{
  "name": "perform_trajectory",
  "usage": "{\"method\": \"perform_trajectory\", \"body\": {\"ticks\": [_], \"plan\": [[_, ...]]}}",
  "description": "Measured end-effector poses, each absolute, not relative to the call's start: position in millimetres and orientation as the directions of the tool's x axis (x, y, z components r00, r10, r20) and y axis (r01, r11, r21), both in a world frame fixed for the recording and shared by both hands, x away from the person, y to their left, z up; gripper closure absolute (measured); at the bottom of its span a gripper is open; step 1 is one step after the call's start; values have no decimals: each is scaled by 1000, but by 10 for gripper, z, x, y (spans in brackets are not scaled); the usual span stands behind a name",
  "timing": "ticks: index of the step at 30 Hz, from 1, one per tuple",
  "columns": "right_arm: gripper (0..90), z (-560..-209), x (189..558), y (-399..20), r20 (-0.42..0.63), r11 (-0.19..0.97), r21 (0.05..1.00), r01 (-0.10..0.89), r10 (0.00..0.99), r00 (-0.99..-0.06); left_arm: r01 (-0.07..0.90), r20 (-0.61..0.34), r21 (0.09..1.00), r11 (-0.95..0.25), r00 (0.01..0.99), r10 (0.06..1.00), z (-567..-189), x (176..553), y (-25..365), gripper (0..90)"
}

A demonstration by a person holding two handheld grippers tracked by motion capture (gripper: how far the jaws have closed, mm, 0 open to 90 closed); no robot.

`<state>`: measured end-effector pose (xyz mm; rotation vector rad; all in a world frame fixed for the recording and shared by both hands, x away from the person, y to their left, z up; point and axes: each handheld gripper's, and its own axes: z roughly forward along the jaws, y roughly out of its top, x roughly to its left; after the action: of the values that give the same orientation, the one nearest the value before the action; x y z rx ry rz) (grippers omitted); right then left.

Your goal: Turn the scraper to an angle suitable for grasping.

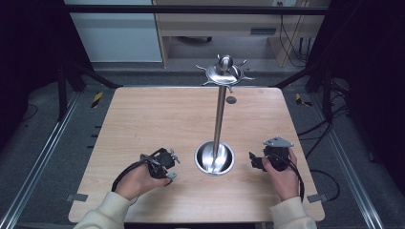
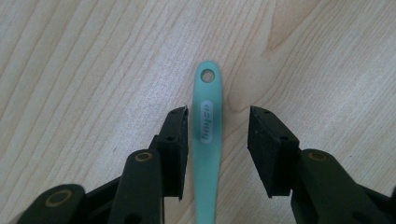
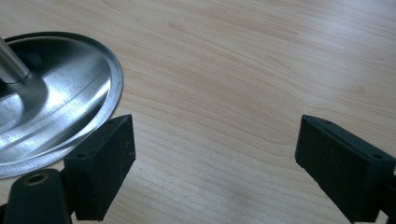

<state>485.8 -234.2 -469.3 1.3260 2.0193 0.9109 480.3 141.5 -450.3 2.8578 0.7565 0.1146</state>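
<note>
Our left hand-held gripper [image 2: 218, 126] straddles a teal handle [image 2: 207, 140], jaws released; right hand-held gripper [image 3: 215, 154] released too. Closing off-centre could flick it across the bench [image 1: 157, 119].

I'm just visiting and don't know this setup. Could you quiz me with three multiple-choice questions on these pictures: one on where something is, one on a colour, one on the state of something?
1. Where does the metal stand sit?
A. between the two grippers
B. at the table's far left corner
C. on the floor

2. What colour is the handle between the left gripper jaws?
A. red
B. mint green
C. black

3. How are the right gripper jaws?
A. shut on the stand
B. shut on a cloth
C. open over bare table

Answers: 1 A, its round base lies between both hands in the high view. 2 B, the left gripper view shows it. 3 C, wood shows in the wide gap.
</note>
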Motion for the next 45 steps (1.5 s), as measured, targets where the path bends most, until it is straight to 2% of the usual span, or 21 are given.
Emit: {"method": "perform_trajectory", "body": {"ticks": [16,22,32,34,41,45], "plan": [[125,-4693,4861,-2344,-79,282,783,554,929,-360,498,43,179,-849,858,512,-4560,4838,1404,597],[125,-4692,4860,-2347,-81,284,783,553,929,-362,492,44,167,-854,862,505,-4572,4853,1384,665],[125,-4687,4854,-2349,-77,278,786,552,930,-358,485,51,146,-863,867,496,-4623,4860,1362,700],[125,-4684,4854,-2349,-74,275,788,551,931,-358,488,43,153,-859,865,499,-4623,4864,1376,727],[126,-4687,4855,-2348,-76,276,786,552,931,-357,482,46,163,-861,868,495,-4623,4841,1385,738],[125,-4689,4857,-2345,-76,276,786,553,931,-357,480,46,202,-854,866,497,-4549,4815,1425,739]]}}
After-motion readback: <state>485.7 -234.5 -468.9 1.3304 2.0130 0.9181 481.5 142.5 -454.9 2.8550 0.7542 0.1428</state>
